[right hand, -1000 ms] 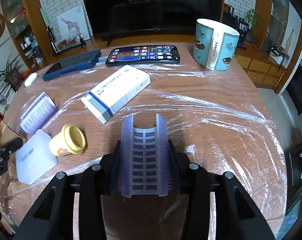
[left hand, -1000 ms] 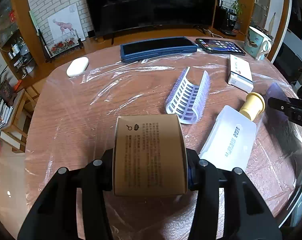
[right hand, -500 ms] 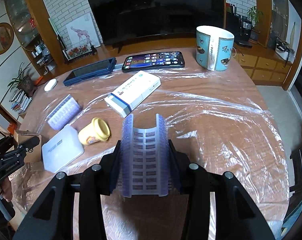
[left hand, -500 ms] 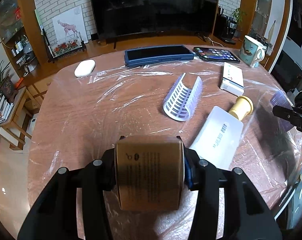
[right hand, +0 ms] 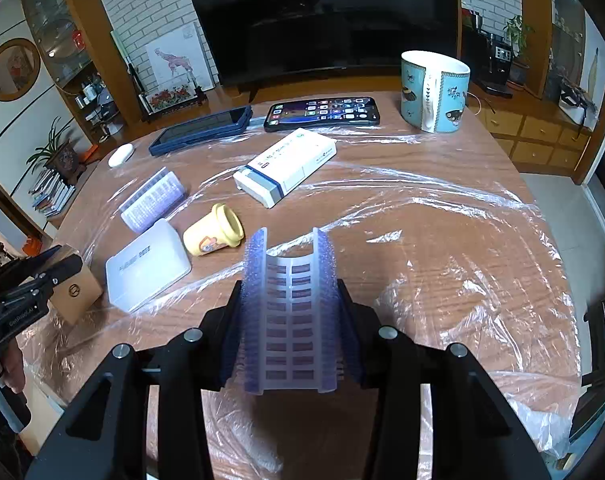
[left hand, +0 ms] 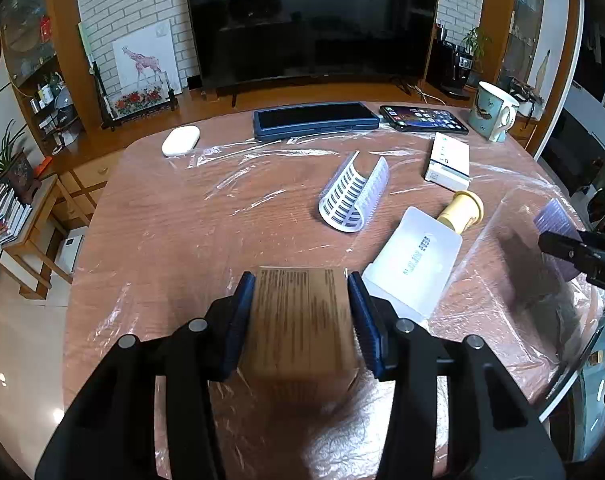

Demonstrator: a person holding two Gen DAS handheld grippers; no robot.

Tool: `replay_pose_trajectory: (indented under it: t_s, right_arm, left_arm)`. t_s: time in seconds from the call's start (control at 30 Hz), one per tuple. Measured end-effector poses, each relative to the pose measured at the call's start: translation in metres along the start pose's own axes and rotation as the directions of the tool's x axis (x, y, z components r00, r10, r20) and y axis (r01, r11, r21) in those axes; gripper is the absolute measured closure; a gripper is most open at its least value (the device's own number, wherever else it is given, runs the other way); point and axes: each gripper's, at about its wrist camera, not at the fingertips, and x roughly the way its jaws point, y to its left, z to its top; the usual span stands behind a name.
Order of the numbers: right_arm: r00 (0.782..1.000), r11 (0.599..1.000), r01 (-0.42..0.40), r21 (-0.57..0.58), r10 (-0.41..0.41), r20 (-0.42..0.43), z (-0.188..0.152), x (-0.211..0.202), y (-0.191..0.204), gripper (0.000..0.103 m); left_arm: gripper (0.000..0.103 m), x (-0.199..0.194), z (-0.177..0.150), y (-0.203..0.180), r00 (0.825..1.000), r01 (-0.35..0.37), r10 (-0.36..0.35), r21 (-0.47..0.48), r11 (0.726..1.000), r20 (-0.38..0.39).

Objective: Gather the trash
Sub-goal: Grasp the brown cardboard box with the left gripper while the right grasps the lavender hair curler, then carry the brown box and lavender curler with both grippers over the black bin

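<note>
My left gripper (left hand: 301,304) is shut on a brown cardboard box (left hand: 300,320) with printed text, held above the near edge of the table. It also shows in the right wrist view (right hand: 76,290). My right gripper (right hand: 289,304) is shut on a purple slotted plastic tray (right hand: 289,312), held above the table. A second purple slotted tray (left hand: 352,196) lies on the table, along with a yellow cup (left hand: 462,212) on its side, a white plastic pack (left hand: 414,262) and a white carton (left hand: 448,160).
The round wooden table (left hand: 162,220) is covered in clear plastic film. At the far side lie a blue tablet case (left hand: 314,120), a phone (left hand: 422,118), a white mouse (left hand: 180,140) and a blue mug (left hand: 494,112). A TV stands behind.
Both grippers have lifted and pulled back from the table with their objects still held. The brown box has tilted down in the left gripper, so more of the table shows.
</note>
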Motion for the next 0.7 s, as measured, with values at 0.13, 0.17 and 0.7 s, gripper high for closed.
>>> replay_pose_trajectory:
  t_s: [0.13, 0.17, 0.7]
  right_arm:
    - [1.000, 1.000, -0.007, -0.011, 0.007, 0.001, -0.005, -0.004, 0.003, 0.061]
    - [1.000, 1.000, -0.007, -0.013, 0.008, 0.001, -0.006, -0.005, 0.004, 0.061]
    - [0.999, 0.999, -0.034, -0.035, 0.034, 0.004, -0.020, -0.021, 0.010, 0.061]
  left_arm:
    - [0.055, -0.007, -0.002, -0.002, 1.000, -0.003, 0.003, 0.001, 1.000, 0.012]
    - [0.055, -0.009, -0.003, -0.002, 1.000, -0.005, 0.005, 0.001, 1.000, 0.016]
    - [0.055, -0.036, -0.007, -0.008, 0.998, 0.002, -0.002, -0.002, 1.000, 0.067]
